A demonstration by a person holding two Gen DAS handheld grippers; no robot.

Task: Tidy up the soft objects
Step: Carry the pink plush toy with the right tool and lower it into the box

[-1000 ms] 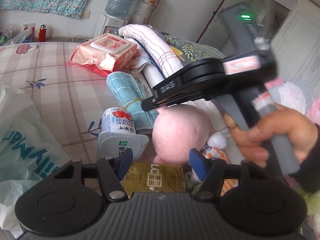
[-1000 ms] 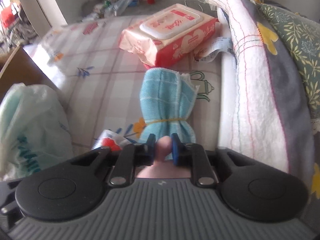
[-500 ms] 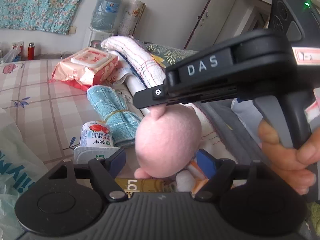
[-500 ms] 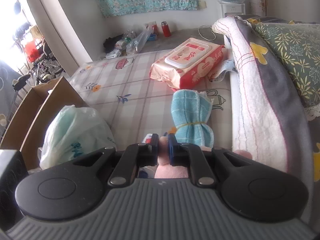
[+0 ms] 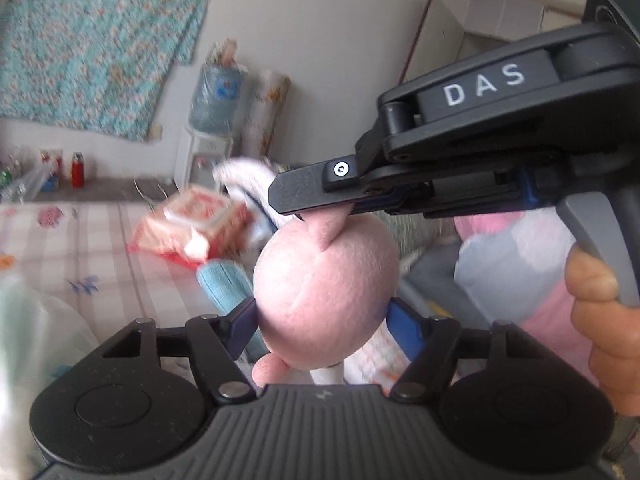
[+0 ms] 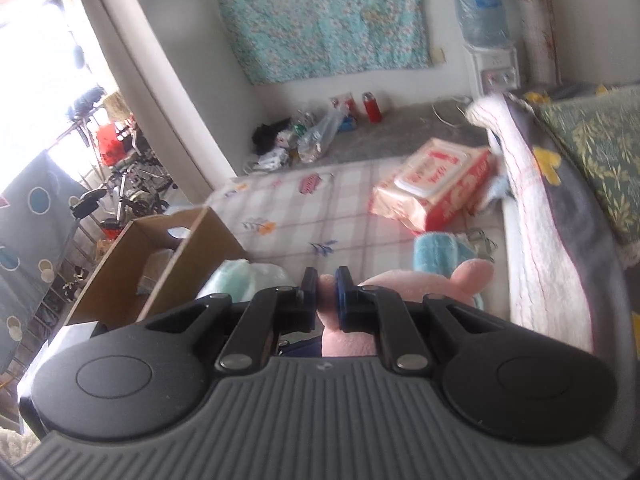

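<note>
Since a second ago both of your grippers have risen: the checked bedsheet [image 6: 304, 216], which filled most of both views then, now sits lower and farther off, and the teal floral cloth on the wall [image 6: 320, 16] and the water dispenser [image 6: 486, 12] take up the upper part of each view. The pink plush toy [image 5: 324, 288] has come up with them. A second ago it lay low on the bed beside the yogurt cup; now it hangs in the air in front of the left camera and covers most of the rolled blue towel [image 5: 224, 284]. The cardboard box [image 6: 160, 264] at the edge of the bed has come into the right wrist view.

Your right gripper [image 6: 326, 294] is clamped tight on one thin pink ear of the toy, pads pressed flat against it. In the left wrist view that ear is pinched under the black finger and the round pink head dangles from it.

Your left gripper [image 5: 320, 320] has its jaws partly spread, and they have just been closing a little. The toy's head sits between the blue pads [image 5: 404, 326], which lie at its two sides; whether they press on it I cannot tell.

The pink wipes pack [image 6: 436, 184] lies on the sheet beyond the towel, blurred.
</note>
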